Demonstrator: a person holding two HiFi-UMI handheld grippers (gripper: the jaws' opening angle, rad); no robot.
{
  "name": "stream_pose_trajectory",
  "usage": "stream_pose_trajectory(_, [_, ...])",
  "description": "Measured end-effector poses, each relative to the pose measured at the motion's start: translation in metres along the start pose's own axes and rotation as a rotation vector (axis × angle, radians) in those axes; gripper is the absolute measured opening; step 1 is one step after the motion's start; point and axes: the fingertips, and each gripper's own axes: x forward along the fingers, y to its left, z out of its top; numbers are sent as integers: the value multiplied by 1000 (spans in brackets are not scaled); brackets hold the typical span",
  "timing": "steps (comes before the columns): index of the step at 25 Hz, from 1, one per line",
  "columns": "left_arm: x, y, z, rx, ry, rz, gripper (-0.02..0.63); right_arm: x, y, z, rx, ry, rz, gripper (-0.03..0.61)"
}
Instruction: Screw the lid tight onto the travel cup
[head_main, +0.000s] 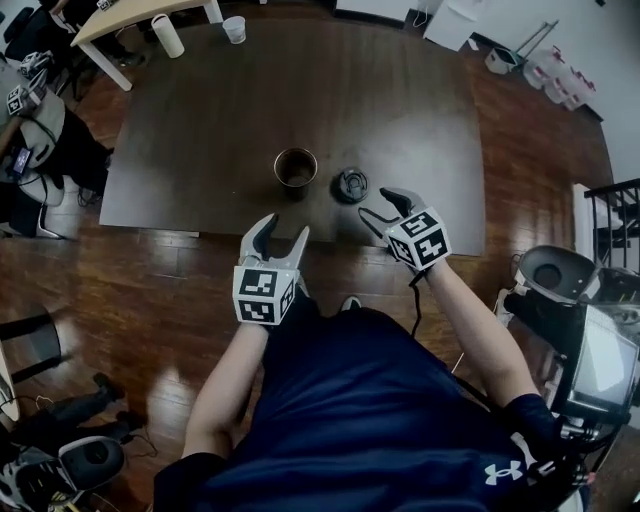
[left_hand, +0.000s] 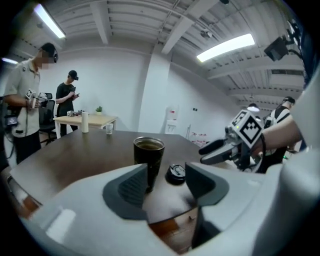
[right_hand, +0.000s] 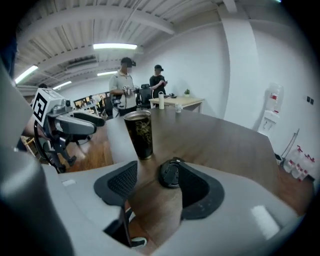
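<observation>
A dark travel cup (head_main: 296, 168) stands upright and uncovered near the front edge of the brown table (head_main: 400, 100). Its black lid (head_main: 351, 184) lies flat on the table just to the right of it. My left gripper (head_main: 286, 226) hovers open in front of the table edge, short of the cup (left_hand: 148, 155), with nothing between its fingers. My right gripper (head_main: 374, 202) is open too, close to the lid (right_hand: 170, 174) but apart from it. In the left gripper view the lid (left_hand: 175, 173) shows between the jaws, farther off. The cup (right_hand: 139, 134) stands beyond the right gripper's jaws.
A light wooden table (head_main: 120, 20) at the back left carries a white roll (head_main: 167, 35) and a clear cup (head_main: 234, 29). Two people (left_hand: 25, 110) stand near it. Chairs and gear crowd the left (head_main: 40, 150) and right (head_main: 570, 290) sides of the wooden floor.
</observation>
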Motion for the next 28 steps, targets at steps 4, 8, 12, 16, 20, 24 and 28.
stream_pose_trajectory(4, [20, 29, -9, 15, 70, -51, 280, 50, -22, -8, -27, 167, -18, 295])
stream_pose_trajectory(8, [27, 34, -9, 24, 107, -75, 311, 79, -40, -26, -46, 288, -13, 318])
stream_pose_trajectory(12, [25, 32, -2, 21, 105, -46, 311, 93, -46, -36, -63, 336, 36, 342])
stream_pose_trajectory(16, [24, 29, 4, -10, 92, -20, 311, 104, -46, -35, -123, 377, 72, 344])
stream_pose_trajectory(20, [29, 26, 8, -23, 82, -11, 311, 112, -44, -36, -140, 425, 97, 354])
stream_pose_trajectory(24, [34, 27, 7, -42, 79, -6, 311, 116, -43, -45, -155, 477, 98, 345])
stream_pose_trajectory(28, [37, 31, 5, -50, 81, 0, 311, 121, -38, -44, -177, 491, 113, 336])
